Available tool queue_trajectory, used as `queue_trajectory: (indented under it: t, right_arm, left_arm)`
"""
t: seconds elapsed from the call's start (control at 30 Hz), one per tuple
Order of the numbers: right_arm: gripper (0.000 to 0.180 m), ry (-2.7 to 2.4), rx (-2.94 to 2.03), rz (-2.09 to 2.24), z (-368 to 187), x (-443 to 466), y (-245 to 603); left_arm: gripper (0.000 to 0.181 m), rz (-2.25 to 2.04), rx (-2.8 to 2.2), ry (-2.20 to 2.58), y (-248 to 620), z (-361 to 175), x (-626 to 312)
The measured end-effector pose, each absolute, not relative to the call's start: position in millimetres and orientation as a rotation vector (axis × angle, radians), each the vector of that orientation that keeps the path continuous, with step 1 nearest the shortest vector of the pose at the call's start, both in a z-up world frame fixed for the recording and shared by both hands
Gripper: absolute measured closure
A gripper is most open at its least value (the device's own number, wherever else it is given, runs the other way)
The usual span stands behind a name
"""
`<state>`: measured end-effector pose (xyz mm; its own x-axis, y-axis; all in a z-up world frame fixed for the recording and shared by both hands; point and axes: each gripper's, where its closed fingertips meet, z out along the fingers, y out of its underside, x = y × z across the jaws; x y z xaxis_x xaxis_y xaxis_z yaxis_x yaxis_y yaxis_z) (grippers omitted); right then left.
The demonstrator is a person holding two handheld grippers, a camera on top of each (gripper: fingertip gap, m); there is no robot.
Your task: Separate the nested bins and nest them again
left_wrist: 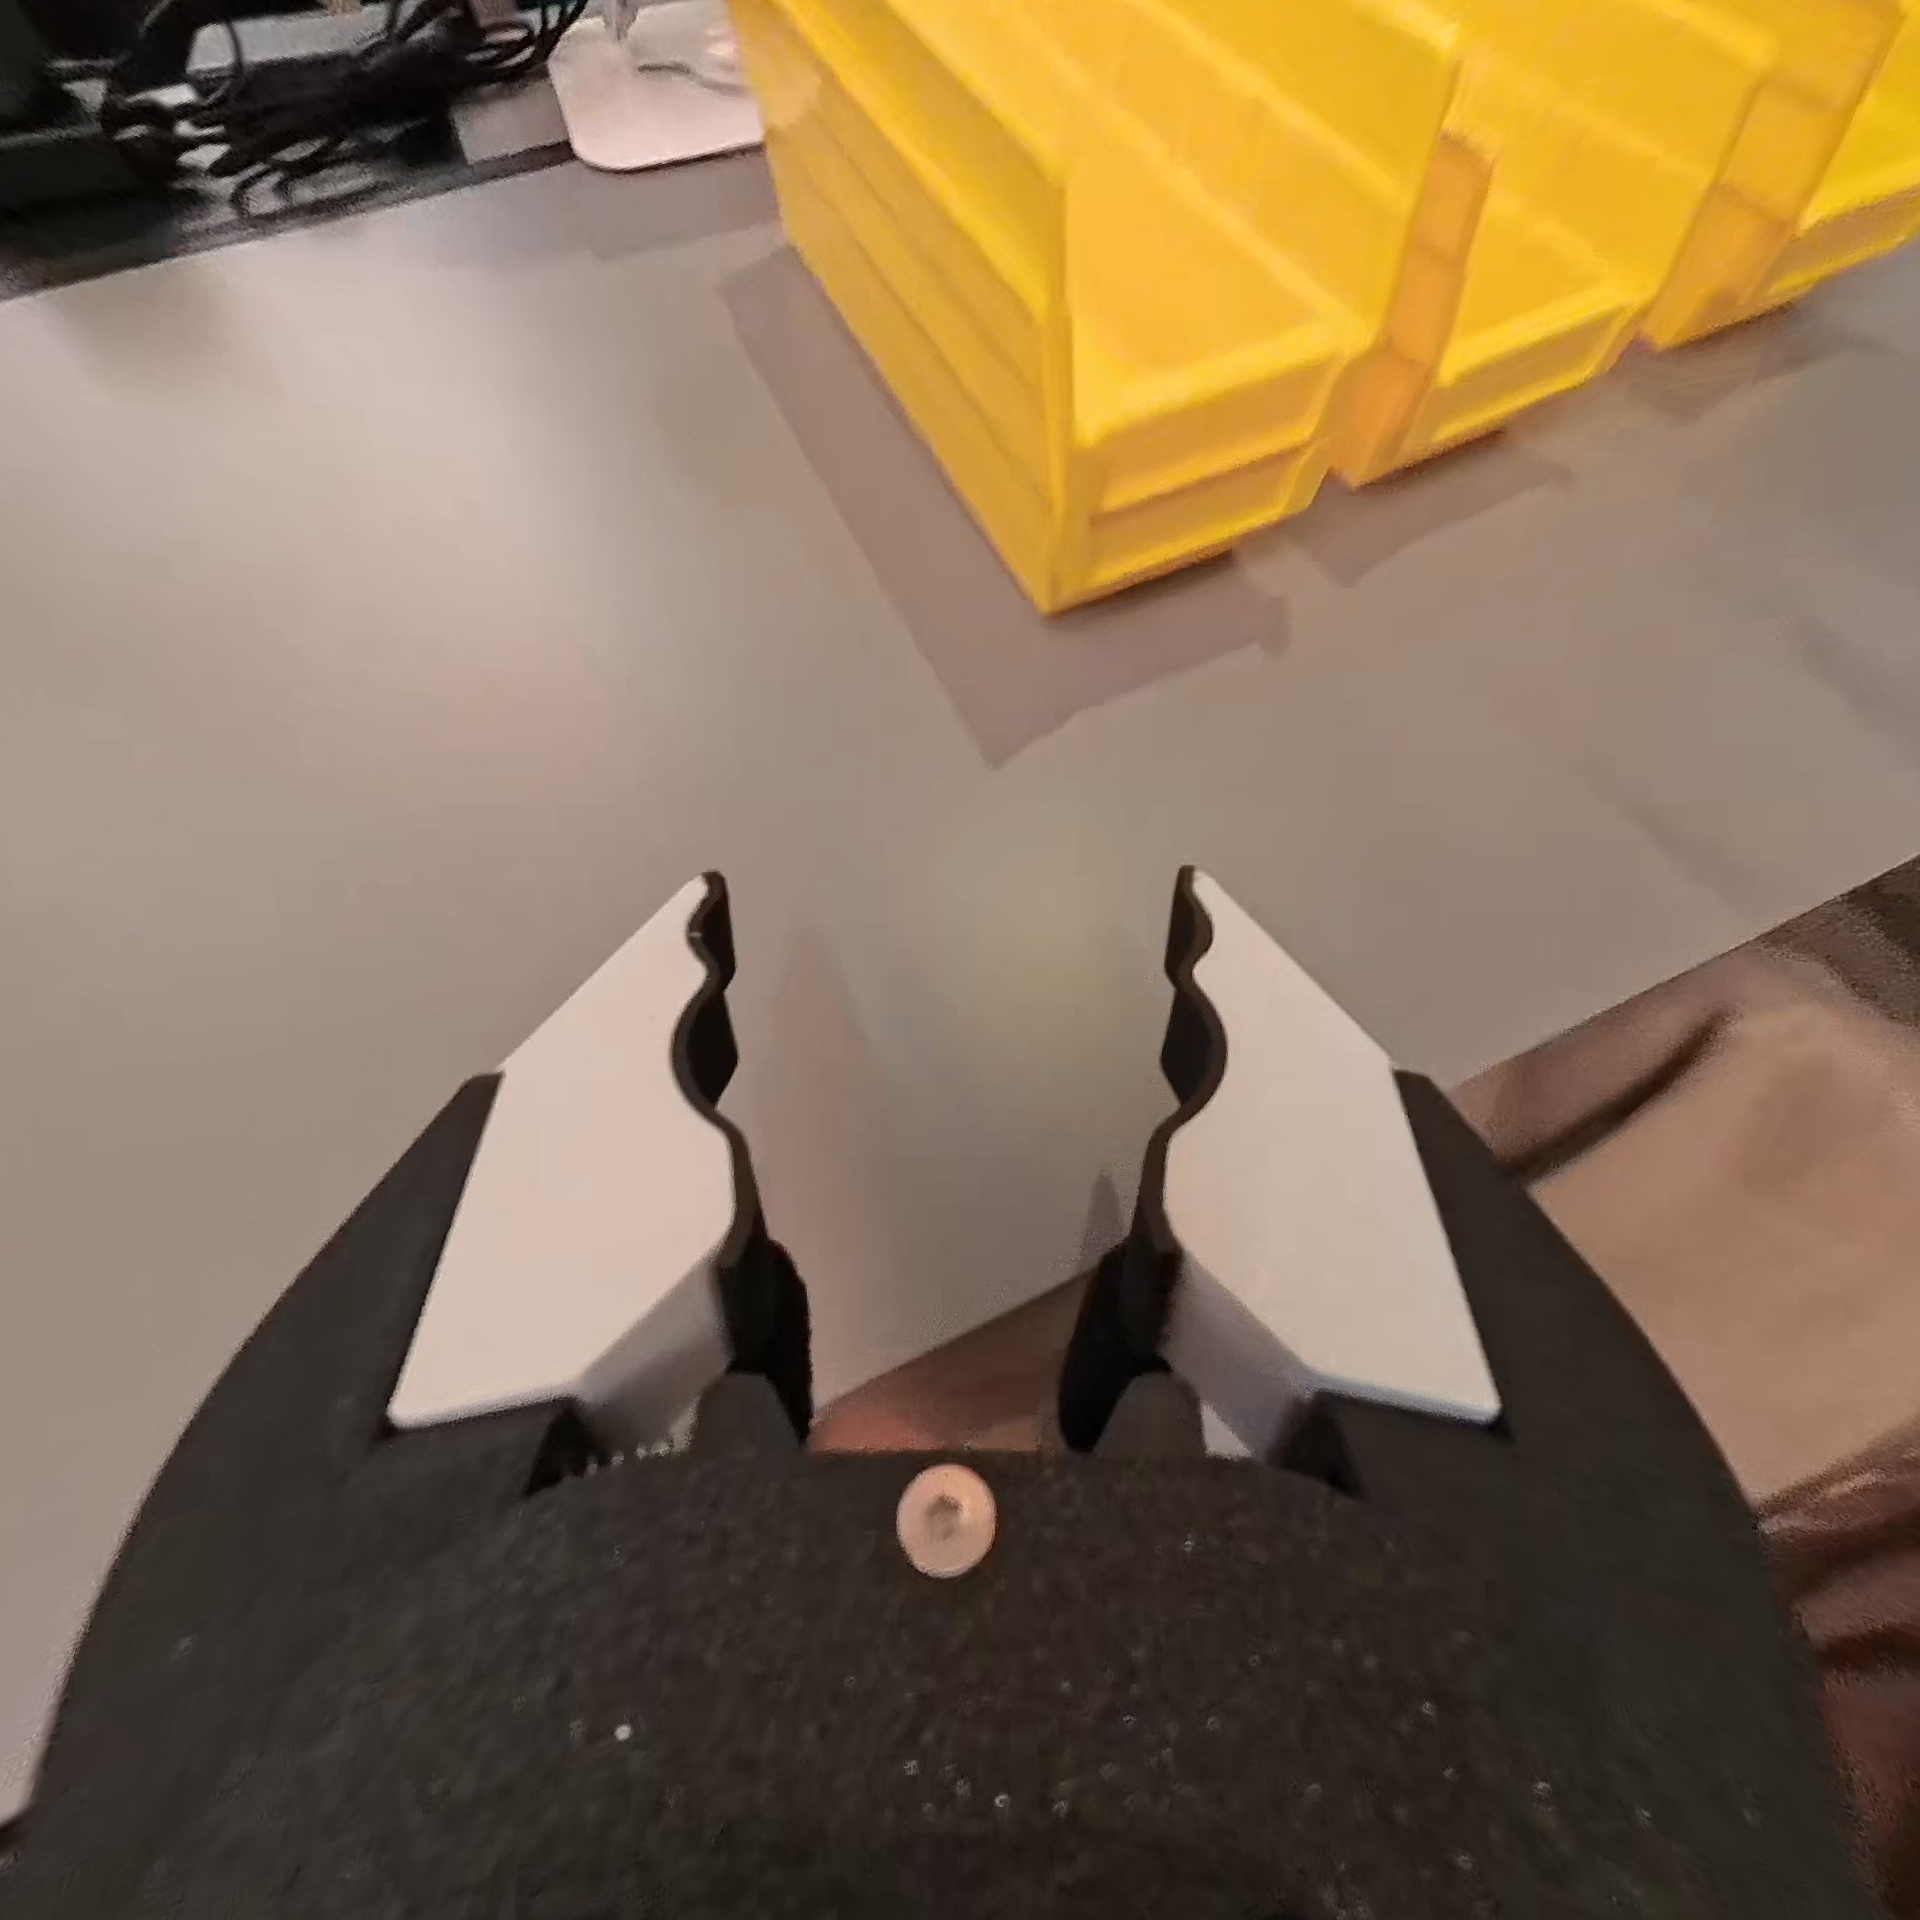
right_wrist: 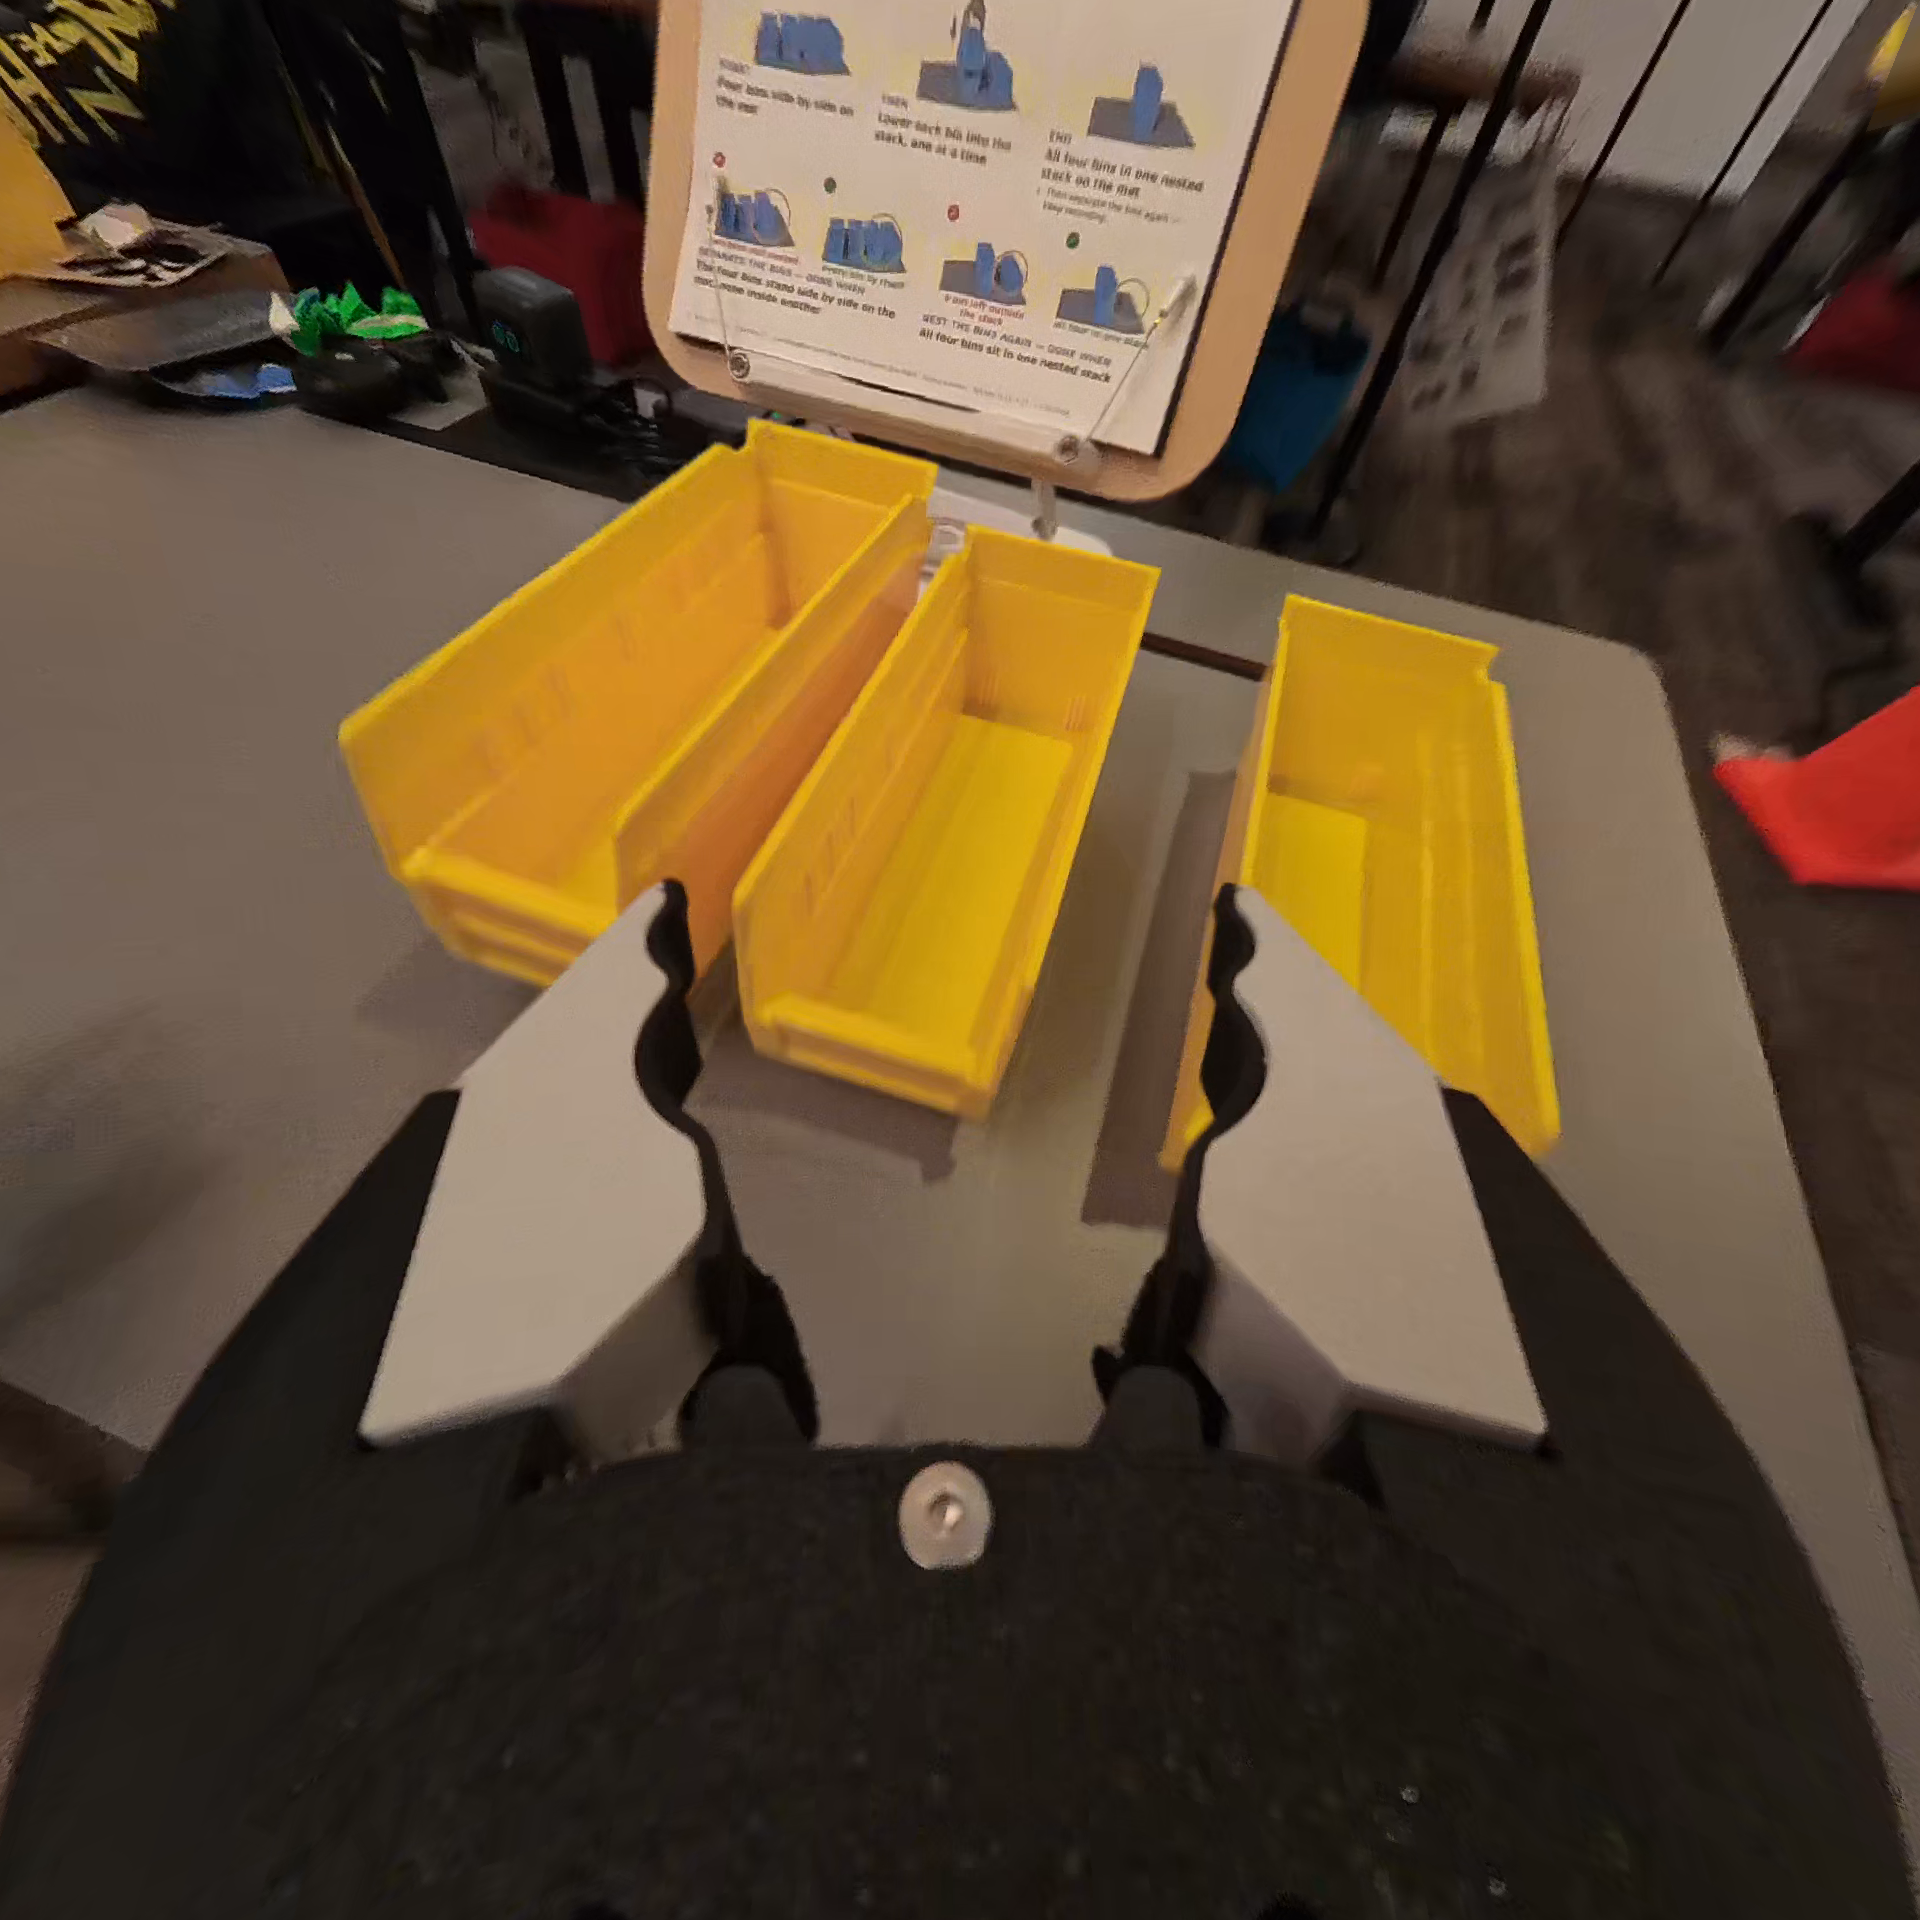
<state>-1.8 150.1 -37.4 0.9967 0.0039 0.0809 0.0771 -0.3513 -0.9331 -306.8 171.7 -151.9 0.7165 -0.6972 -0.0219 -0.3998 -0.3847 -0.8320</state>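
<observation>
Bins, yellow, on a grey table (right_wrist: 260,582). Left group (right_wrist: 644,707) looks like two still nested (a doubled front lip shows, and one wall sits inside another). Middle bin (right_wrist: 935,831) just beside it, alone. Right bin (right_wrist: 1392,831) apart from the middle one, a strip of table between. Behind them, an instruction sheet on a board (right_wrist: 987,218).

Right gripper (right_wrist: 945,904) spread wide, holding nothing, above the table short of the bins' front ends.

Left gripper (left_wrist: 945,883) likewise spread and empty, over bare table near its front edge, bins (left_wrist: 1195,312) well ahead and to the right.
</observation>
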Motion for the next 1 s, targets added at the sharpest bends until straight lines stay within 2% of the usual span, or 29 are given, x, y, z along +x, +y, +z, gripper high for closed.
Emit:
queue_trajectory:
  t: [0.13, 0.27, 0.33, 0.43, 0.73, 1.0]
  right_arm:
    - [0.099, -0.025, -1.725, -0.212, -68.2, -19.8, 77.8]
    - [0.1, -0.088, -1.844, -0.074, -108.0, -60.5, 55.6]
    - [0.101, -0.157, -1.864, 0.007, -116.5, -75.5, 60.3]
    - [0.101, -0.193, -1.924, 0.03, -137.0, -72.8, 67.8]
    - [0.101, -0.049, -1.849, 0.182, -116.0, -51.2, 66.3]
    - [0.102, -0.084, -1.855, 0.215, -116.3, -62.8, 73.2]
  left_arm:
    - [0.093, -0.432, -1.99, 0.864, 198.3, -102.9, -250.2]
    - [0.077, -0.472, -2.185, 0.927, 247.0, -75.0, -173.0]
    - [0.061, -0.37, -2.353, 0.968, 281.6, -75.7, -145.5]
    - [0.056, -0.235, -2.597, 0.94, 313.8, -81.7, -124.0]
    - [0.059, 0.012, -2.776, 0.792, 357.2, -121.0, -112.1]
    - [0.086, 0.046, -2.829, 0.862, 356.6, -122.9, -108.8]
